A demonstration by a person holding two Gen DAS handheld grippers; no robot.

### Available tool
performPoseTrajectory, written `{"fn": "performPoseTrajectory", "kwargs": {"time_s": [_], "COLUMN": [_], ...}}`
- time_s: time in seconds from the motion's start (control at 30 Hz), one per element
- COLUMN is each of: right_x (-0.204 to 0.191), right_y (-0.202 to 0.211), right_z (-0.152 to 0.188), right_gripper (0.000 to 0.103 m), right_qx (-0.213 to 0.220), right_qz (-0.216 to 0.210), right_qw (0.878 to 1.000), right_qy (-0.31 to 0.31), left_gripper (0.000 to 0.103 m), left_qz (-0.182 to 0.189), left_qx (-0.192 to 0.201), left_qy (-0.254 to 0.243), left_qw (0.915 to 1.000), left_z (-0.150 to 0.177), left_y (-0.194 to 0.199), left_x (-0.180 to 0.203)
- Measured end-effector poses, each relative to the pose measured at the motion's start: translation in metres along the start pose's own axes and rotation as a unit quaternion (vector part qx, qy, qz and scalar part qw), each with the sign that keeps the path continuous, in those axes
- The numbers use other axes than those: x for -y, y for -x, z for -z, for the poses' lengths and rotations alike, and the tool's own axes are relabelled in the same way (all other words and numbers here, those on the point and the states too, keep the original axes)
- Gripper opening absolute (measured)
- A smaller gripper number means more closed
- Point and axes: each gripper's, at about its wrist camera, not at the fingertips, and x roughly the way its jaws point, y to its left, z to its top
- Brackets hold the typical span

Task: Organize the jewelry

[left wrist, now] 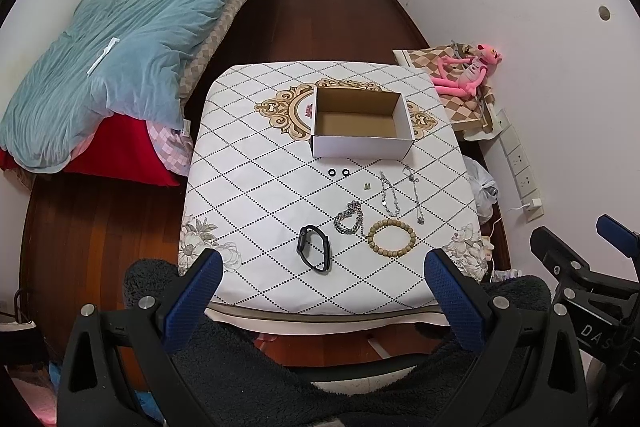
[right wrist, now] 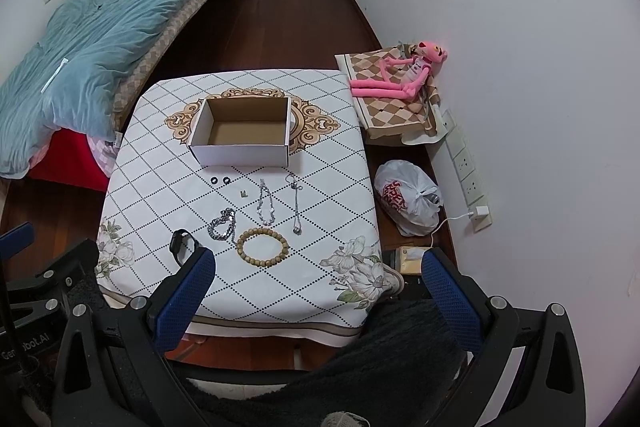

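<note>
An open white cardboard box [left wrist: 362,149] [right wrist: 240,151], empty, stands mid-table. In front of it lie two black rings [left wrist: 338,172] [right wrist: 220,180], a small earring piece [left wrist: 366,186] [right wrist: 243,193], two silver chains [left wrist: 389,193] [right wrist: 265,205], a thin necklace [left wrist: 416,195] [right wrist: 296,205], a chunky silver bracelet [left wrist: 349,219] [right wrist: 222,223], a wooden bead bracelet [left wrist: 391,238] [right wrist: 262,242] and a black watch [left wrist: 314,247] [right wrist: 180,245]. My left gripper [left wrist: 324,267] is open, above the table's near edge. My right gripper [right wrist: 318,269] is open, near the front right corner.
The table [left wrist: 256,227] has a white diamond-pattern cloth. A bed with a blue duvet [left wrist: 120,47] is on the left. A pink plush toy [right wrist: 400,75] lies on a checked cushion at the right. A white plastic bag [right wrist: 408,199] and a power strip [right wrist: 466,163] are by the right wall.
</note>
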Motion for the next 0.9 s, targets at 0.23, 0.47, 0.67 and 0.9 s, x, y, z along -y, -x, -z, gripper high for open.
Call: {"fn": "performPoseTrajectory", "kwargs": {"time_s": [0.23,0.47,0.67,0.9], "right_x": [0.001,0.003,0.004,0.005], "right_y": [0.004,0.005,0.008,0.012], "right_z": [0.000,-0.001,-0.002,-0.003], "right_gripper": [0.103,0.103,0.103,0.103], "right_qx": [0.004,0.006,0.010,0.014], "right_qz": [-0.001,0.000,0.001,-0.001], "right_qw": [1.000,1.000,1.000,1.000], "right_qy": [-0.001,0.000,0.000,-0.001], "left_gripper": [0.103,0.103,0.103,0.103], "left_qz": [0.003,0.005,0.002,0.005], "left_qx": [0.006,0.006,0.008,0.010], "left_qy": [-0.003,-0.003,-0.004,-0.004], "left_qw": [1.0000,1.0000,1.0000,0.9999], "left_z": [0.001,0.002,0.001,0.001], "left_y": [0.005,0.006,0.006,0.008], "left_x": [0.000,0.000,0.002,0.004]}}
